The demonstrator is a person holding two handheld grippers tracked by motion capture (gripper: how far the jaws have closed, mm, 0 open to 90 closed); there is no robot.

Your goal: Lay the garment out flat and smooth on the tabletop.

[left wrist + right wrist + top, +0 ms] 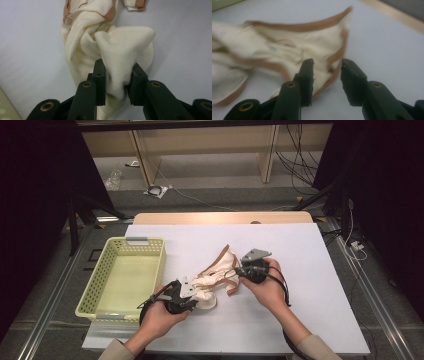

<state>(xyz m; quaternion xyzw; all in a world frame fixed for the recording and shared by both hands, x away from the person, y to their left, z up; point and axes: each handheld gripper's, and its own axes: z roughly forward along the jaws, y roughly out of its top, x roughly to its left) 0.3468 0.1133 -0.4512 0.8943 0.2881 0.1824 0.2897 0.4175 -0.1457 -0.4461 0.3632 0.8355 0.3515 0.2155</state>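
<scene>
A yellow basket sits at the table's nine o'clock edge, on a white sheet that covers most of the wooden tabletop. Just at the basket's four o'clock, the left gripper pinches a bunched fold of a cream garment with tan trim; in the left gripper view the cloth bulges up toward twelve o'clock from between the two pads, both pressed into it. The garment lies crumpled near the sheet's middle, stretched between the two grippers. At its three o'clock end the right gripper has its jaws spread apart; in the right gripper view the tan-edged hem lies at the gap between them, with neither pad pressing on it. Beyond the table, at twelve o'clock, are grey floor, loose cables and pale wooden furniture legs, with dark curtains at both sides.
</scene>
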